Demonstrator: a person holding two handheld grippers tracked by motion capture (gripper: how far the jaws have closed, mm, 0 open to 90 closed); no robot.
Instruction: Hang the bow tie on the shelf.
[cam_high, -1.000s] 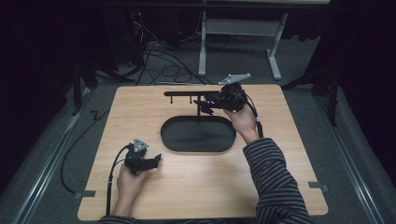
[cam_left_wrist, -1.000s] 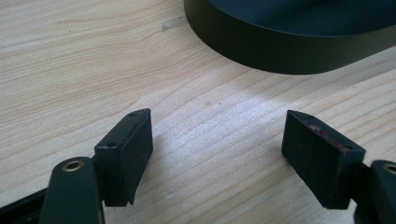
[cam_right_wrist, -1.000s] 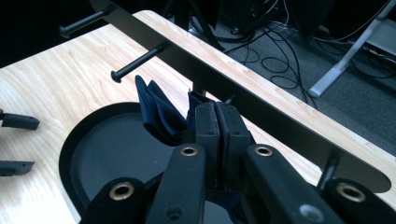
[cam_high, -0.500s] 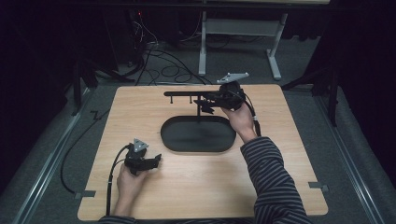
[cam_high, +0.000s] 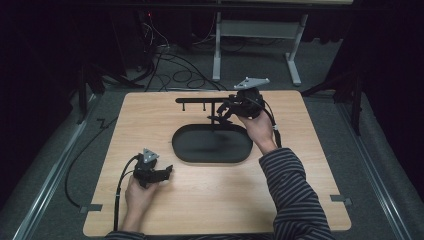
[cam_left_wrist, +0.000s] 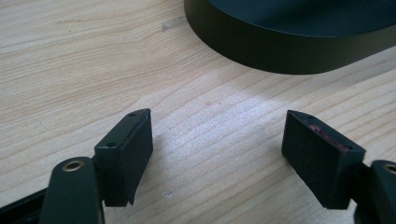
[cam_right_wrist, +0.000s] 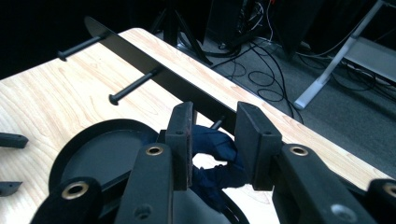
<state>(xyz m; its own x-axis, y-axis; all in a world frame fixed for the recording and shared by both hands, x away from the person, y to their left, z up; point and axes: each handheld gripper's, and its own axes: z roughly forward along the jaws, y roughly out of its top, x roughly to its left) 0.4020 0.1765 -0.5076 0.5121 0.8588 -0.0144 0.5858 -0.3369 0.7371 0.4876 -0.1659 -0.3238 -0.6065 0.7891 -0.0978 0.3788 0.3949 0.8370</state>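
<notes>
Nearest to us, at the front left of the light wooden desk (cam_high: 210, 200), our left hand (cam_high: 136, 192) holds the left gripper (cam_high: 165, 172) low over the bare wood. In the left gripper view its jaws stand wide apart and released, with only wood grain between the two black pads (cam_left_wrist: 130, 154), and the curved wall of the black oval tray base (cam_left_wrist: 289, 46) lies just beyond them.

Farther in, at the middle of the desk, that tray base (cam_high: 212, 145) sits flat, and a thin black post (cam_high: 216, 117) rises from its far edge to carry a black horizontal bar with short pegs (cam_high: 200, 101).

Farther still, our right forearm in its striped sleeve (cam_high: 292, 195) reaches across the tray's right side, and the right hand (cam_high: 257, 125) holds the right gripper (cam_high: 223, 111) up at the bar's right end, near the post. In the right gripper view a crumpled piece of dark blue cloth (cam_right_wrist: 215, 154) sits between the jaws, right under the bar (cam_right_wrist: 154, 74). These jaws have just been opening. They now stand loosened around the cloth, which seems to touch the left pad (cam_right_wrist: 184, 140), with a sliver of gap at the right one, so we read them as released, not clenched. Whether the cloth hangs on a peg we cannot tell.

Beyond the desk's far edge lie loose cables on the grey floor (cam_high: 175, 62).
</notes>
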